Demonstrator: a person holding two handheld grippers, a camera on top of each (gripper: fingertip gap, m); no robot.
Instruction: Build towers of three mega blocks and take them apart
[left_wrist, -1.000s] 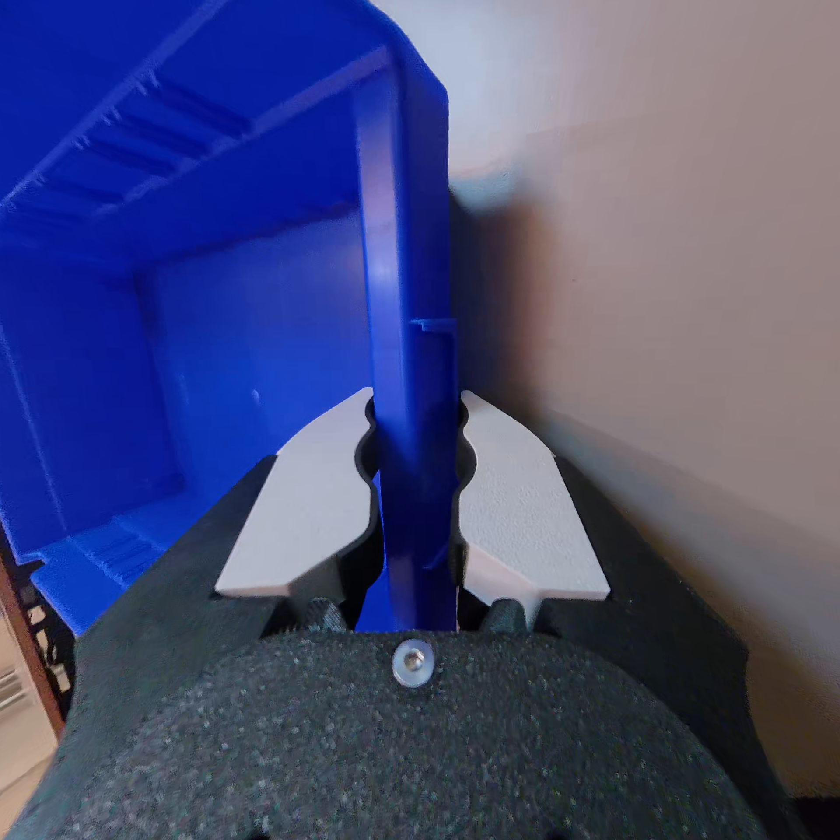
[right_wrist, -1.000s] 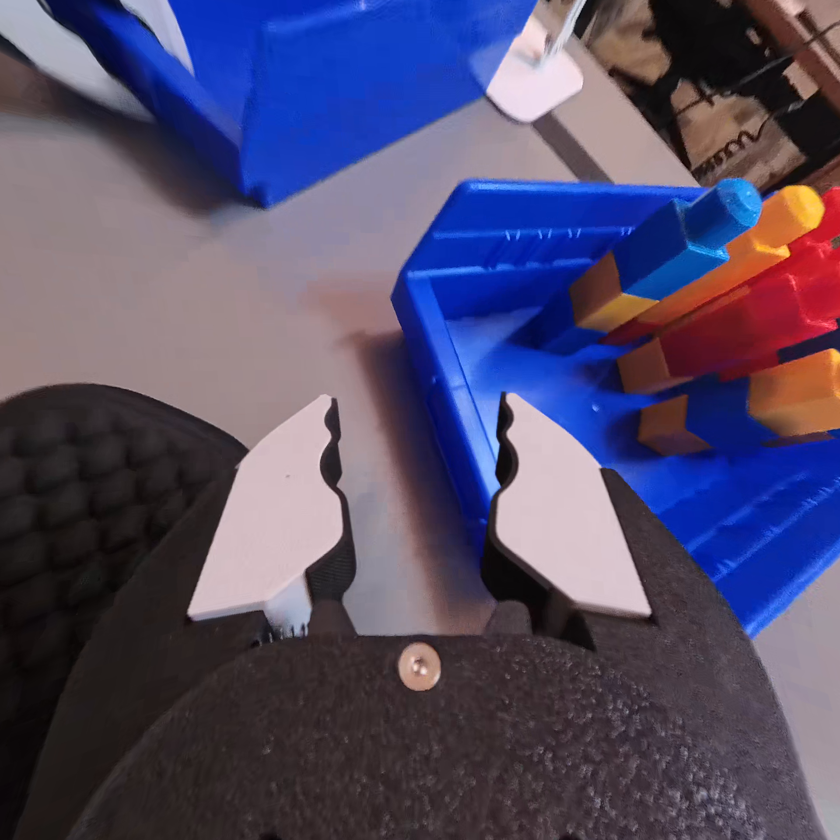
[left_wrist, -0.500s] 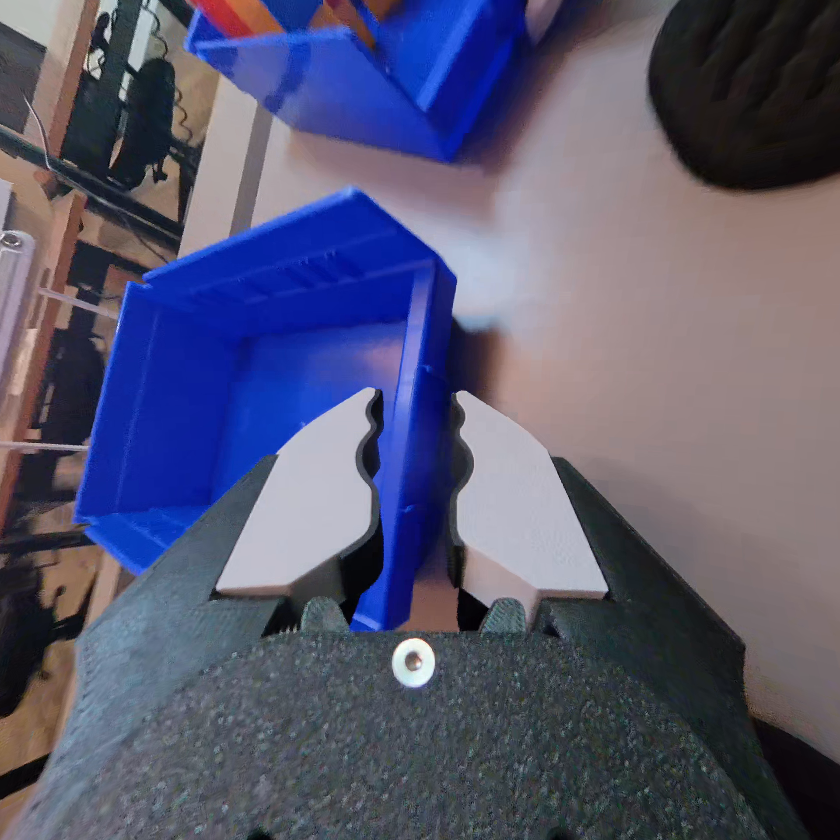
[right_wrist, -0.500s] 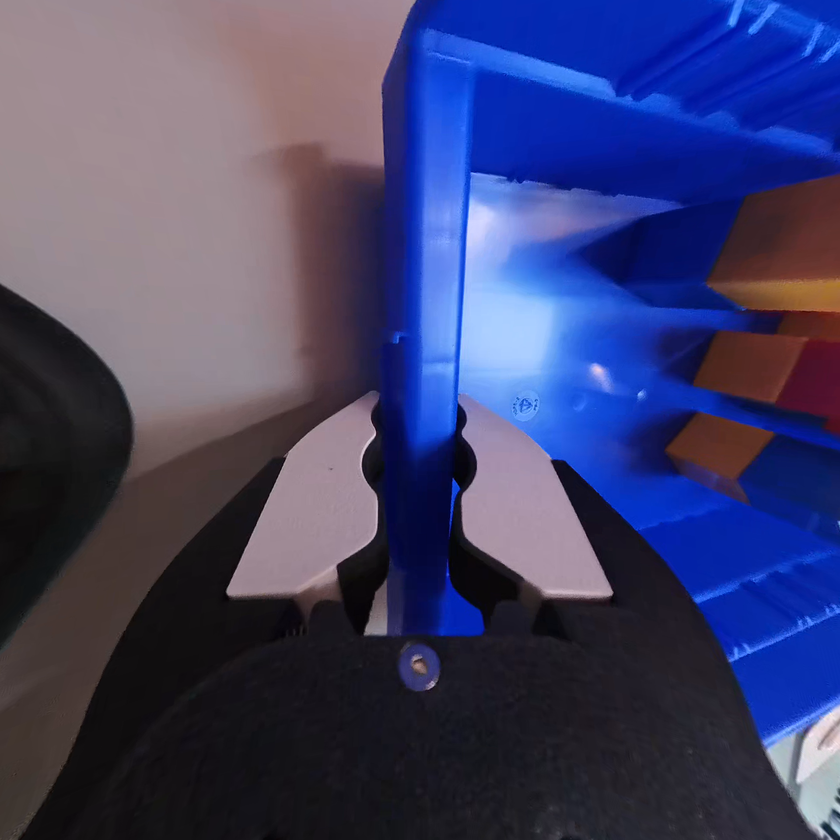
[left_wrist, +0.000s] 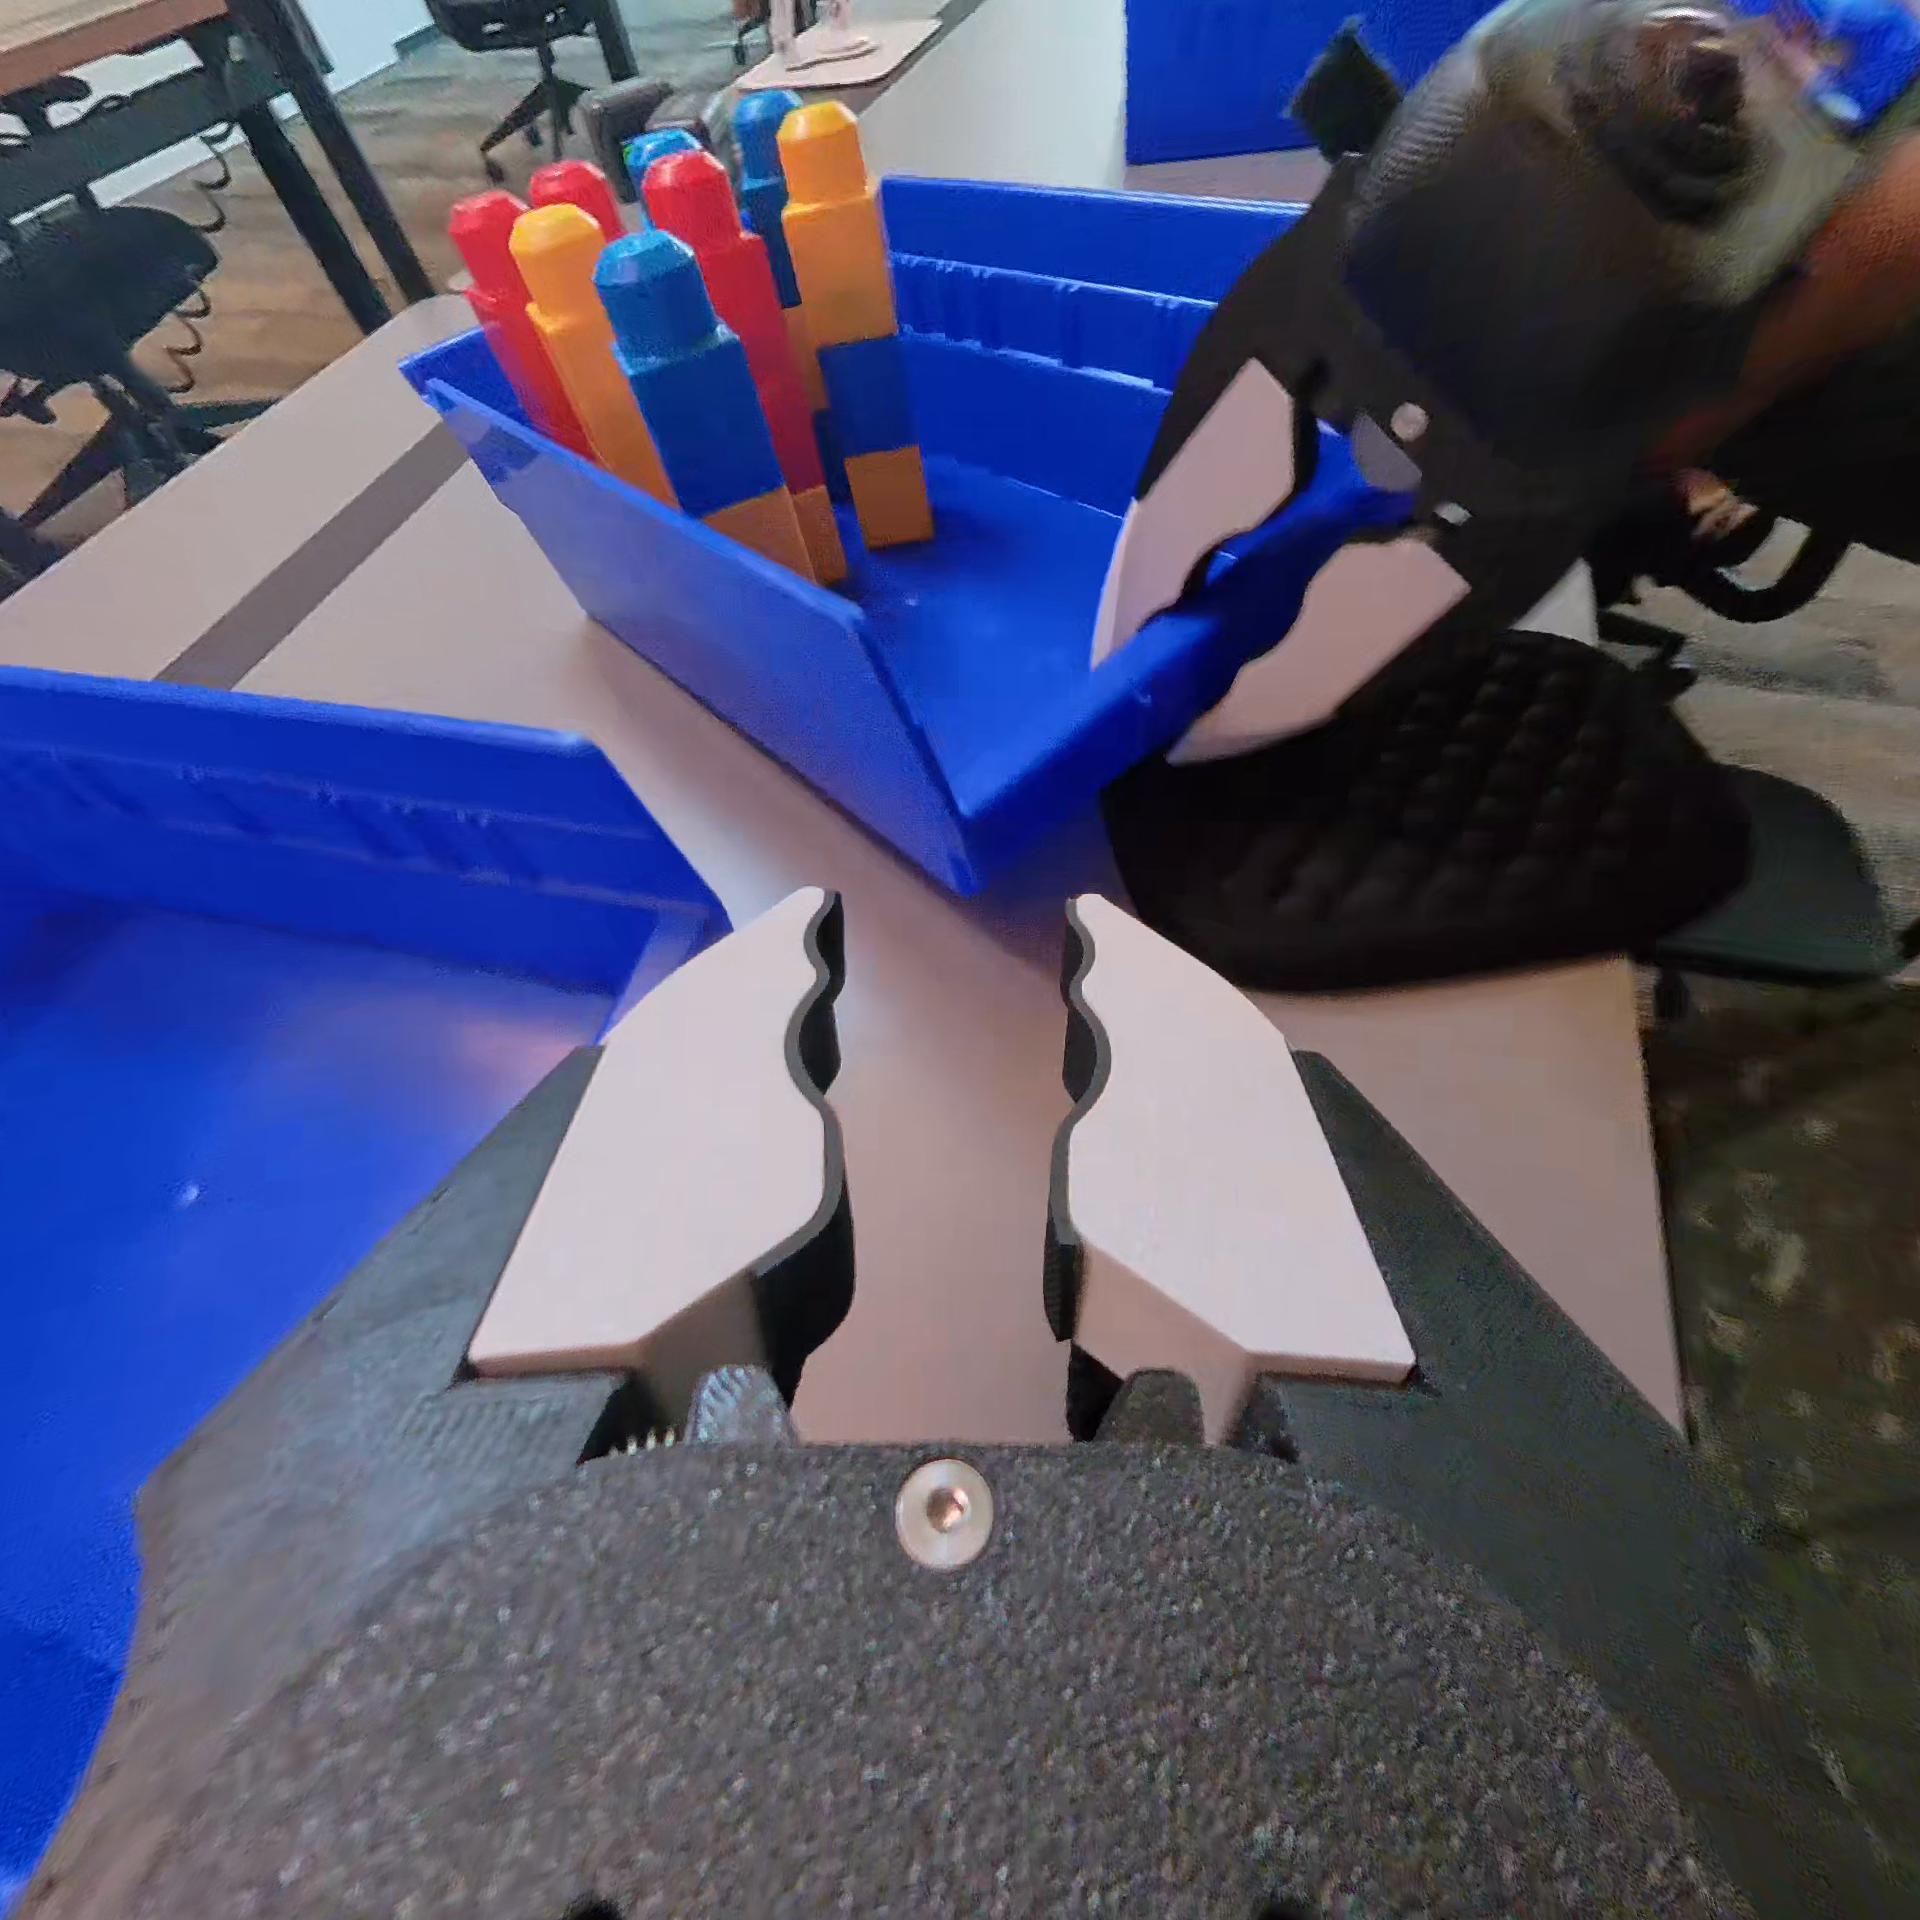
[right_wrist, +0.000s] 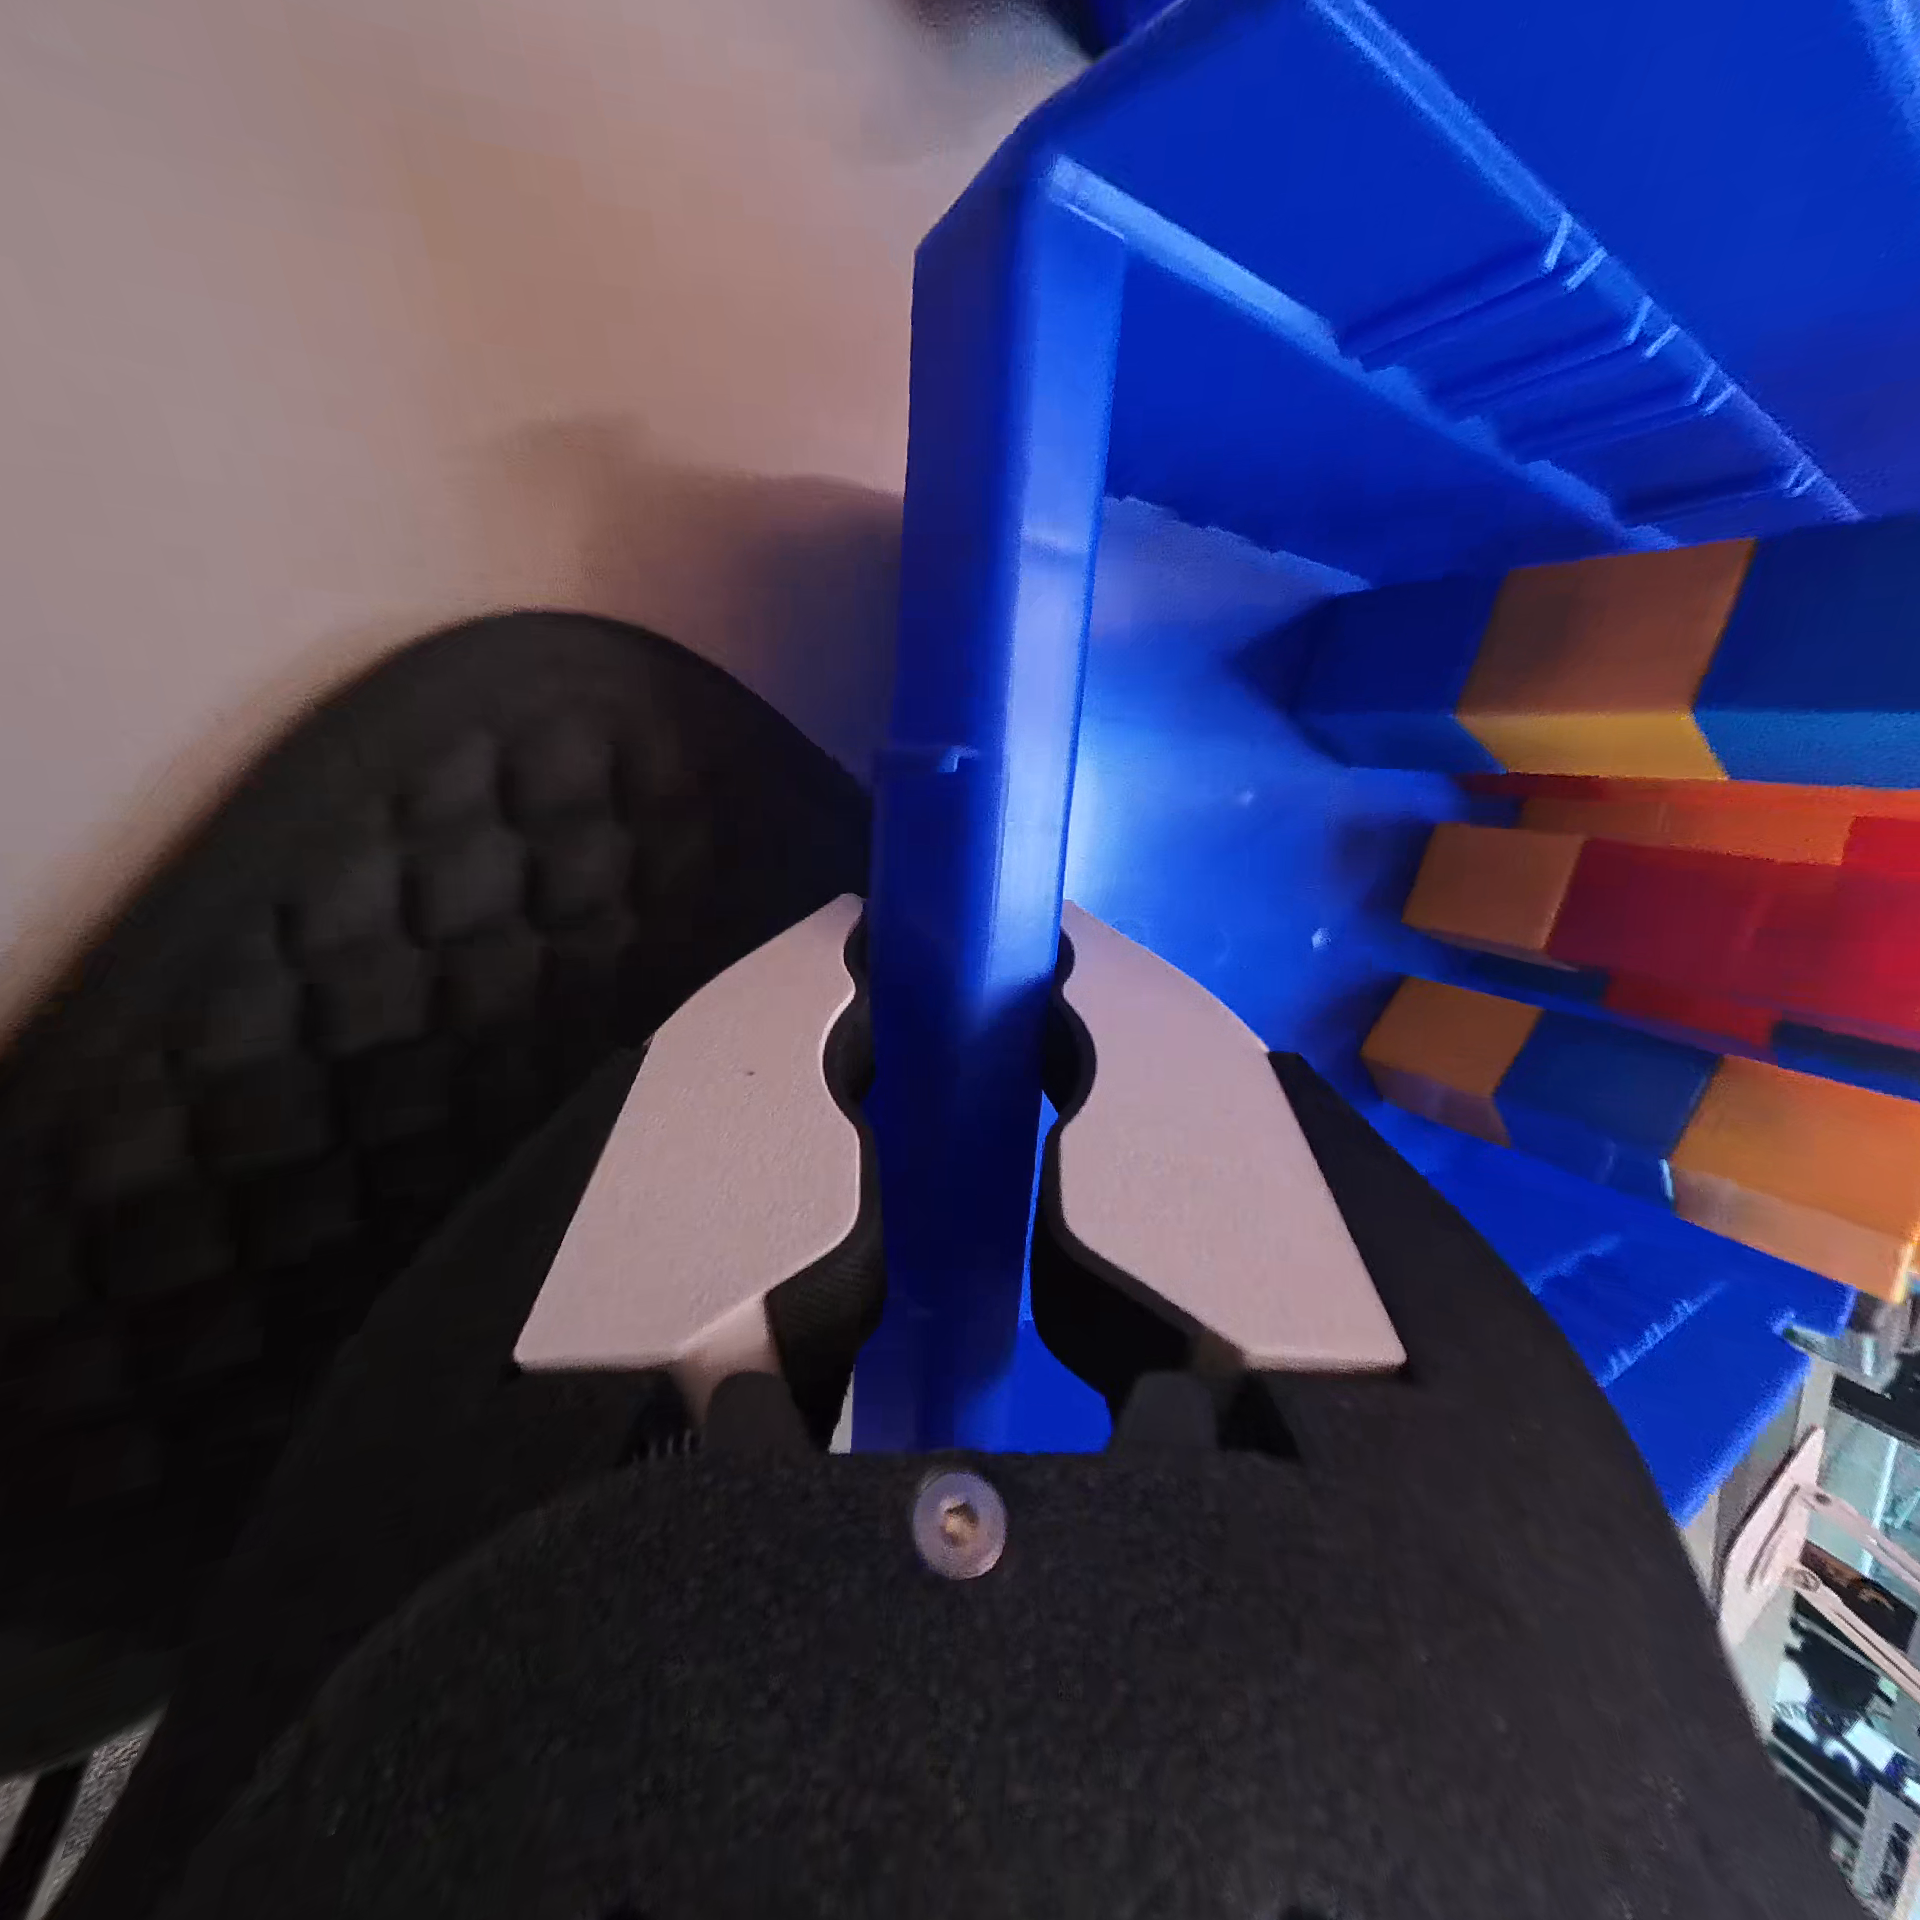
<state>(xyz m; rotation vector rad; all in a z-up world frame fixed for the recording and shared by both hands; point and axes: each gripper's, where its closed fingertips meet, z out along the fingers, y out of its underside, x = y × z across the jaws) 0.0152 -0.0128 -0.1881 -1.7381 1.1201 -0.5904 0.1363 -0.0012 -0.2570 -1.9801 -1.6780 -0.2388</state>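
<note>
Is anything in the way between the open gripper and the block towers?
Yes. The near wall of the blue bin stands between the left gripper and the block towers inside it. Above the rim, nothing visible blocks them. The right gripper is clamped on that bin's end wall.

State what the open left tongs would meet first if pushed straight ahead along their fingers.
Probably the near corner of the blue plastic bin holding block towers, beyond bare tabletop; depth is uncertain.

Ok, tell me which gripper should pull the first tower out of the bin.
Left, probably. The left gripper is open and holds nothing, hanging over the table facing the towers. The right gripper is shut on the wall of the tower bin, so it can steady the bin.
</note>
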